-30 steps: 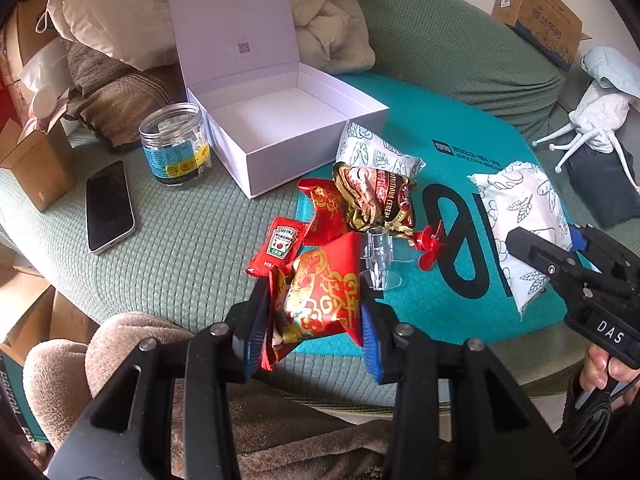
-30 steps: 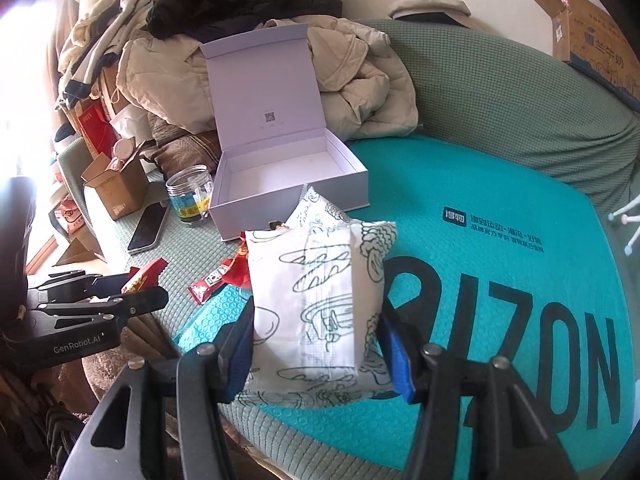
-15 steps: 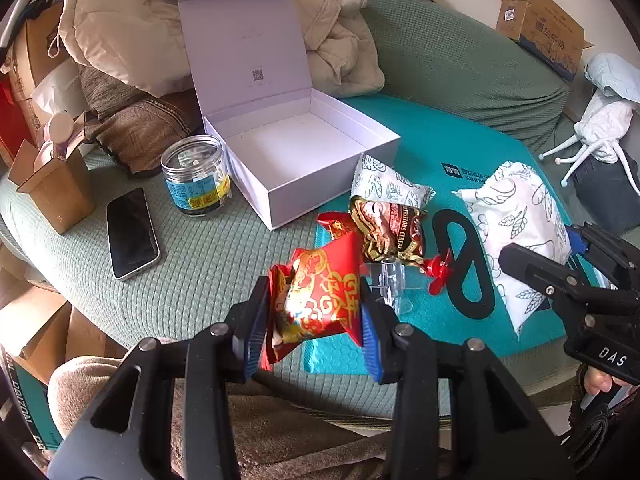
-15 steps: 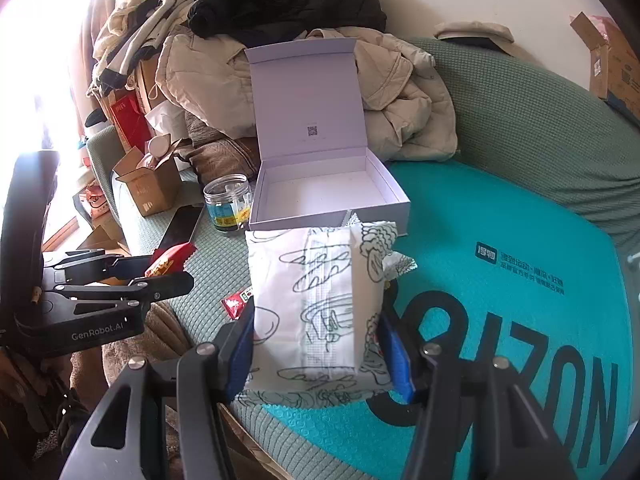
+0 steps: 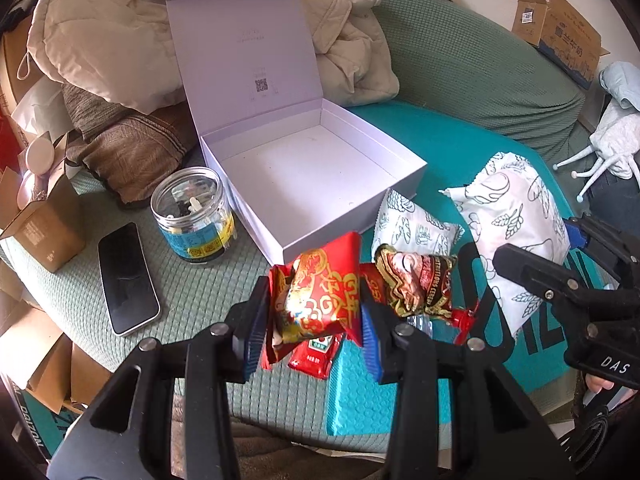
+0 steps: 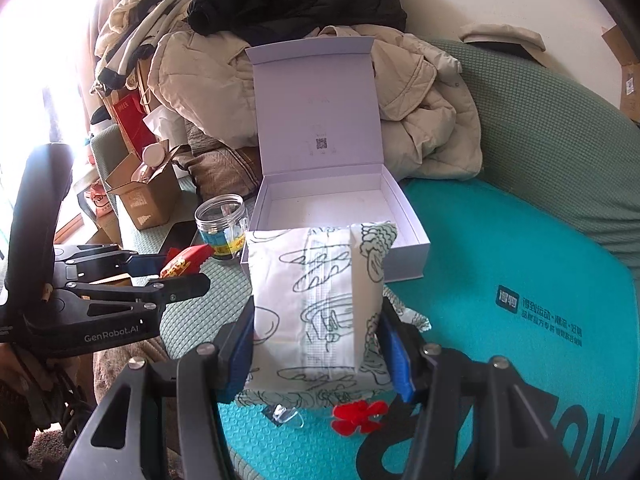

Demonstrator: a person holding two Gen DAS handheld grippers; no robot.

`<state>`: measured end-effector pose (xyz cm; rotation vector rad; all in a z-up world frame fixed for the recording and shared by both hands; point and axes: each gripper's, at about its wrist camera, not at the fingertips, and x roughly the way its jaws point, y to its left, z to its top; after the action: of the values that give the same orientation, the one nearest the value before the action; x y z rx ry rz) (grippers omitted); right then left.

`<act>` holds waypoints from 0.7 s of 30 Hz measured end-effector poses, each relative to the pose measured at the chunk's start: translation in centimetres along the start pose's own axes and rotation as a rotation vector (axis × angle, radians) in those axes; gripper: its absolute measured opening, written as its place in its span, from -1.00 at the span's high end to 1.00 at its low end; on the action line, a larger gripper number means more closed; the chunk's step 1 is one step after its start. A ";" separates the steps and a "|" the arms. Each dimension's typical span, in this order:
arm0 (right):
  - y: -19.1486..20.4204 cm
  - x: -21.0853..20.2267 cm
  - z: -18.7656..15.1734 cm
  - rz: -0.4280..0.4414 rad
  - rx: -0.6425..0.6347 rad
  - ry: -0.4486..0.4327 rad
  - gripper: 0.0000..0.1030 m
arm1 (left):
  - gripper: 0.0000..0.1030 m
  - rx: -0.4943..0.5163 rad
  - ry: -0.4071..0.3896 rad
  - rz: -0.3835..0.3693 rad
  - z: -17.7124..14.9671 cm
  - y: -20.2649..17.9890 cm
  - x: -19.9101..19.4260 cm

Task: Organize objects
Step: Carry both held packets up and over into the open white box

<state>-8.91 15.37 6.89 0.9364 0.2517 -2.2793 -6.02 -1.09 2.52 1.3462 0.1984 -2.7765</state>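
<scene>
The white box point(image 5: 320, 176) sits open on the green couch cover point(image 5: 192, 292), its lid point(image 5: 244, 52) standing upright at the back, and its inside holds nothing that can be seen. Just left of it stands a clear jar point(image 5: 192, 216) with no lid on, a few small bits lying in its bottom, too small to tell what they are. A black phone point(image 5: 126, 280) lies flat beside the jar, and a small brown carton point(image 5: 38, 224) with its flaps up stands further left with a round white thing in it. The left gripper point(image 5: 314, 320) is clamped on a red and gold snack packet point(image 5: 316, 292), held above the couch in front of the box. The right gripper point(image 6: 318, 344) grips a white printed packet point(image 6: 316, 300) by its sides, also held short of the box. On the teal mat point(image 5: 440, 148) near the box lie a second white packet point(image 5: 412, 228), a brown snack packet point(image 5: 416, 280) and a ketchup sachet point(image 5: 316, 352)
</scene>
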 end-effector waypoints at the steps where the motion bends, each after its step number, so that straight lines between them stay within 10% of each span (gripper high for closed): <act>1: -0.1 0.4 0.4 0.003 -0.003 0.000 -0.10 | 0.25 0.001 -0.001 0.000 0.4 0.1 0.3; 21: -1.9 8.1 7.5 0.034 -0.070 -0.013 -0.10 | 0.25 0.013 -0.018 0.013 8.8 2.7 7.6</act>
<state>-18.63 9.80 6.69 0.8831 0.3056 -2.2304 -17.30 -4.92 1.63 1.3193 0.1701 -2.7829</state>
